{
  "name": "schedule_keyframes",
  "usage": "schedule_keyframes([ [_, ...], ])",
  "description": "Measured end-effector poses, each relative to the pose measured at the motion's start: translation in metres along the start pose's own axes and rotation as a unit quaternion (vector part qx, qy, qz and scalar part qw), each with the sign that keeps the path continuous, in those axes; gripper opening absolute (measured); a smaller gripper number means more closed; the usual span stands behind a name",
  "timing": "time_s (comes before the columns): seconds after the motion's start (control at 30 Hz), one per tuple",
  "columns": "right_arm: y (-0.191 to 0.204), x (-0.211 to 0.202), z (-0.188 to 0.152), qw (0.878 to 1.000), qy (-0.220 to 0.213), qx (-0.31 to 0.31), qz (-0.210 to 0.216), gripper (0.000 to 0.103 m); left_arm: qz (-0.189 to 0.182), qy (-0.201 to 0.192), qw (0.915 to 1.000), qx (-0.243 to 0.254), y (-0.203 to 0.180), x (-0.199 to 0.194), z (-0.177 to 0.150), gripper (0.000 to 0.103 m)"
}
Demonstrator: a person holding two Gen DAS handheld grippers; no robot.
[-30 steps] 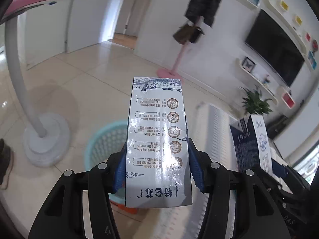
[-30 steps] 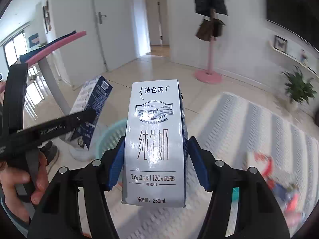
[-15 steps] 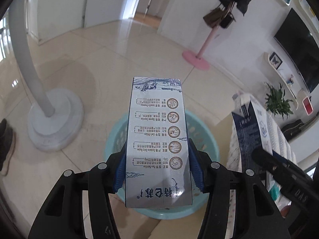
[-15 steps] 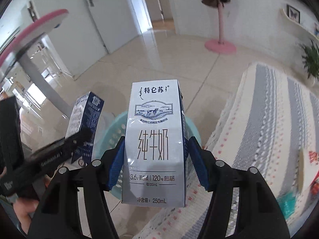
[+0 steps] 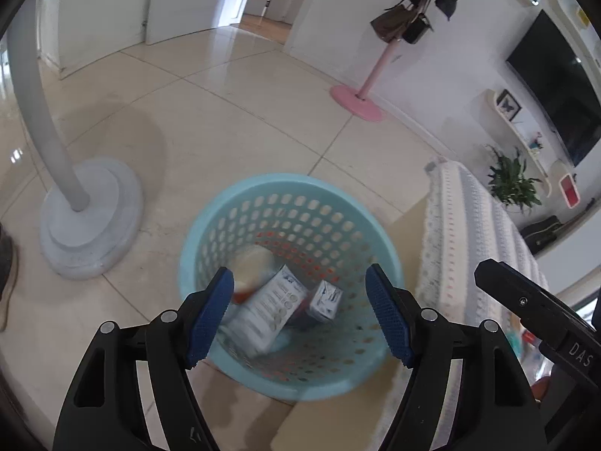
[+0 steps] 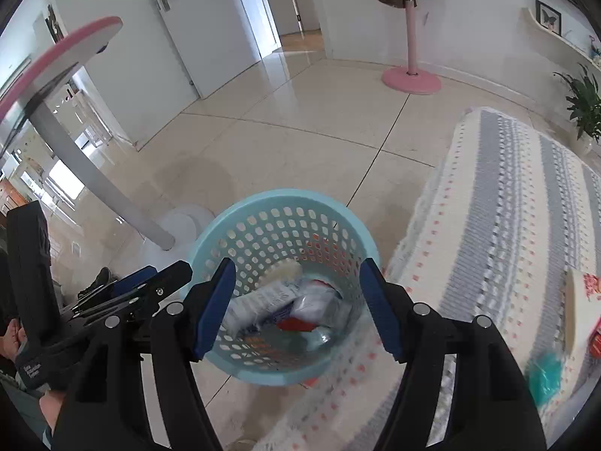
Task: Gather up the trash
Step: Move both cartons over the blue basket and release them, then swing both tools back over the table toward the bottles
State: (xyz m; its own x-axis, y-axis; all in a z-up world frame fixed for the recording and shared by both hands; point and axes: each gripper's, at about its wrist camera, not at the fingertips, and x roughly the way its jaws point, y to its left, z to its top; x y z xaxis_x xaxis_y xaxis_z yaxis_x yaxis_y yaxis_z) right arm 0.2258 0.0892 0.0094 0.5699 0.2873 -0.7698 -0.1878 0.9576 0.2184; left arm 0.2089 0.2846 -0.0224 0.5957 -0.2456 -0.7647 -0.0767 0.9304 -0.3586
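A light blue perforated basket (image 5: 240, 203) (image 6: 233, 221) stands on the tiled floor below both grippers. Inside it lie a white milk carton (image 5: 263, 310), a second smaller-looking carton (image 5: 325, 300) and other blurred trash (image 6: 300, 308). My left gripper (image 5: 298, 317) hangs over the basket, its jaws opening, with nothing between the blue pads (image 5: 210, 312). My right gripper (image 6: 296, 310) is over the basket too, its jaws opening and empty. The left gripper (image 6: 142, 282) shows at the left of the right wrist view.
A white lamp base (image 5: 90, 218) with a curved pole stands left of the basket. A table under a striped knitted cloth (image 6: 507, 225) lies to the right, with packets (image 6: 586, 312) on it. A pink coat stand (image 5: 357, 101) is further off.
Both grippers let go of their milk cartons, which now lie in the basket. The jaws of both stand wider. The basket looms larger and fuller in both views.
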Motion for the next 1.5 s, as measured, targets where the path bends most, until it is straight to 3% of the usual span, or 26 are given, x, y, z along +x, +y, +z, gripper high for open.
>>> schedule_keyframes([
  [0.2, -0.013, -0.072, -0.012, 0.998, -0.048, -0.019, -0.031, 0.065, -0.049, -0.021, 0.9984, 0.019, -0.041, -0.036, -0.010, 0.069],
  [0.43, -0.049, -0.188, -0.040, 0.988, -0.132, -0.022, -0.077, 0.064, -0.124, -0.053, 0.9869, 0.088, -0.137, -0.081, -0.034, 0.069],
  [0.57, -0.087, -0.249, -0.067, 0.979, -0.172, -0.002, -0.111, 0.055, -0.180, -0.046, 0.9706, 0.153, -0.202, -0.095, -0.064, 0.069],
  [0.7, -0.127, -0.283, -0.100, 0.972, -0.183, 0.020, -0.146, 0.039, -0.226, -0.015, 0.9477, 0.225, -0.261, -0.096, -0.096, 0.069],
  [0.8, -0.161, -0.296, -0.129, 0.969, -0.174, 0.037, -0.174, 0.038, -0.269, 0.045, 0.9166, 0.293, -0.303, -0.081, -0.126, 0.069],
  [0.87, -0.188, -0.300, -0.152, 0.968, -0.161, 0.056, -0.184, 0.038, -0.271, 0.062, 0.9090, 0.311, -0.319, -0.067, -0.141, 0.069],
  [0.97, -0.223, -0.297, -0.187, 0.965, -0.144, 0.090, -0.202, 0.038, -0.244, 0.076, 0.9077, 0.332, -0.337, -0.038, -0.161, 0.069],
  [1.17, -0.281, -0.275, -0.244, 0.961, -0.108, 0.171, -0.188, 0.042, -0.219, 0.134, 0.8924, 0.371, -0.358, 0.024, -0.192, 0.067],
  [1.33, -0.302, -0.262, -0.252, 0.959, -0.089, 0.194, -0.185, 0.044, -0.200, 0.155, 0.8832, 0.395, -0.380, 0.060, -0.201, 0.068],
  [1.5, -0.309, -0.252, -0.256, 0.958, -0.082, 0.200, -0.189, 0.052, -0.207, 0.179, 0.8776, 0.394, -0.386, 0.074, -0.199, 0.067],
])
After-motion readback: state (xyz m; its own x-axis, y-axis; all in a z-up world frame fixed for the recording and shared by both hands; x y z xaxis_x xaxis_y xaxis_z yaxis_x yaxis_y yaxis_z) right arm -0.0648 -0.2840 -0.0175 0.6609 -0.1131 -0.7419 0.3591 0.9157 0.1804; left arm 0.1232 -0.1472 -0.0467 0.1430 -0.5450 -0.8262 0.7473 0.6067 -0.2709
